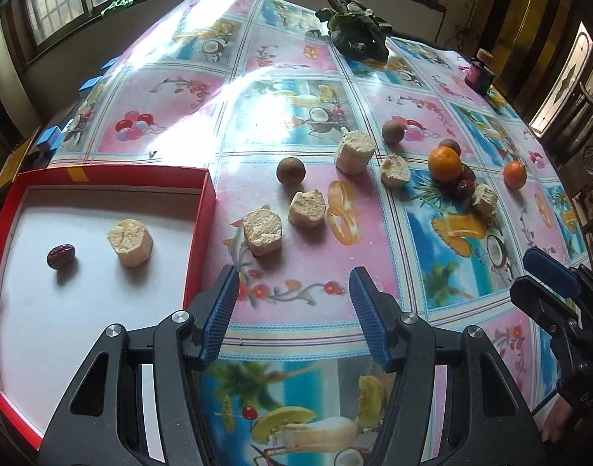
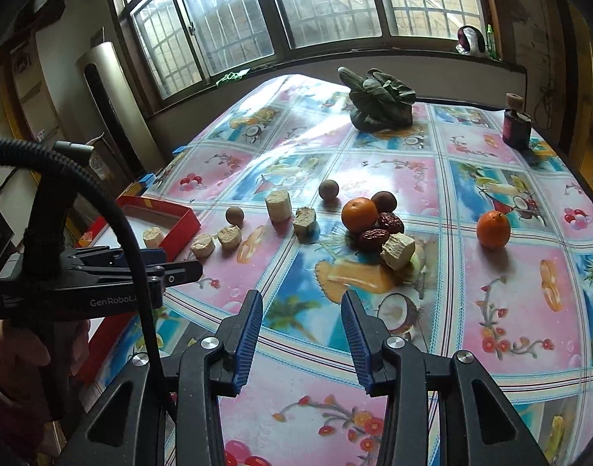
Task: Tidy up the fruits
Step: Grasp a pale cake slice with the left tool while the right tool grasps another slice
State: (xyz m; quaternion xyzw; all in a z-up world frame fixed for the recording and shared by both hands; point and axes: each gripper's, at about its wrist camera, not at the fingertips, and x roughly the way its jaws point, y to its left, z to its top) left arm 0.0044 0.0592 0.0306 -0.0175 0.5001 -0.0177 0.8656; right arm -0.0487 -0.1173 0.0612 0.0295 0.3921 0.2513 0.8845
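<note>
Red cardboard walls frame the box (image 1: pixel 203 209) at the table's left edge, and on its white floor we see one dark red date (image 1: pixel 61 256) and one pale cut chunk (image 1: pixel 130 242), a little apart. Just outside the box's right wall we find two more pale chunks (image 1: pixel 262 231) on the flowered oilcloth (image 1: pixel 315 310), with a brown round fruit (image 1: pixel 291 171) behind them. Farther right, a taller chunk (image 1: pixel 353 152) and a ragged one (image 1: pixel 394 170) lie close together, with a second brown fruit (image 1: pixel 393 131) just behind them. Beyond these we see an orange (image 2: pixel 359 214) touching two dates (image 2: pixel 374 238), a third brown fruit (image 2: pixel 384 201) behind it, and a chunk (image 2: pixel 398 250) leaning by the dates. A second orange (image 2: pixel 493 229) sits well apart to the right.

Our left gripper (image 1: pixel 292 283) hangs over bare cloth beside the box, its blue pads parted with nothing between them. Our right gripper (image 2: pixel 302 306) is likewise parted, somewhat narrower, and empty, pointing toward the orange cluster.

At the far end lie leafy greens (image 2: pixel 379 103) and a dark jar (image 2: pixel 517 126).
</note>
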